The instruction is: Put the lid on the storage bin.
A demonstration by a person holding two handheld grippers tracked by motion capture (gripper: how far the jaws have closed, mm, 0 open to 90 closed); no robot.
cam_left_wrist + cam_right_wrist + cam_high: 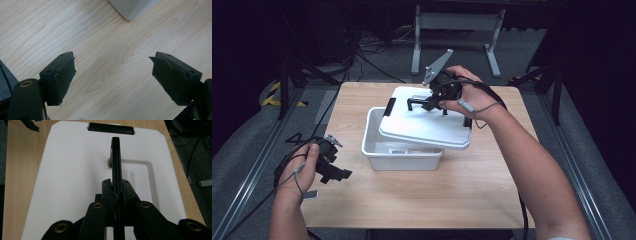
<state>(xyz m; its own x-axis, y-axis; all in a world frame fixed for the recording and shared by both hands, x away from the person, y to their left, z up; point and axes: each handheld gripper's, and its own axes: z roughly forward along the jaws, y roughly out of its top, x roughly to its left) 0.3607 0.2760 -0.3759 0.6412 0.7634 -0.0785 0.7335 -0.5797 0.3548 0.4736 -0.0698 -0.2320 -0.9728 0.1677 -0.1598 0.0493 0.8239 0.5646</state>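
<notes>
A white plastic bin (402, 152) stands mid-table. Its white lid (427, 127) lies askew across the bin's right and far side, with the left part of the bin uncovered. My right gripper (432, 102) is shut on the lid's black top handle (116, 162), which runs between the jaws in the right gripper view. A black end latch (111, 128) sits on the lid's far edge. My left gripper (339, 175) is held low over the table's left front, apart from the bin. It stands open (113, 75) over bare wood, with a bin corner (132, 7) ahead.
The wooden table (472, 185) has free room in front of the bin and to its right. A small grey strip (310, 194) lies by the left hand at the table edge. A grey metal stand (457, 22) and cables are on the floor behind.
</notes>
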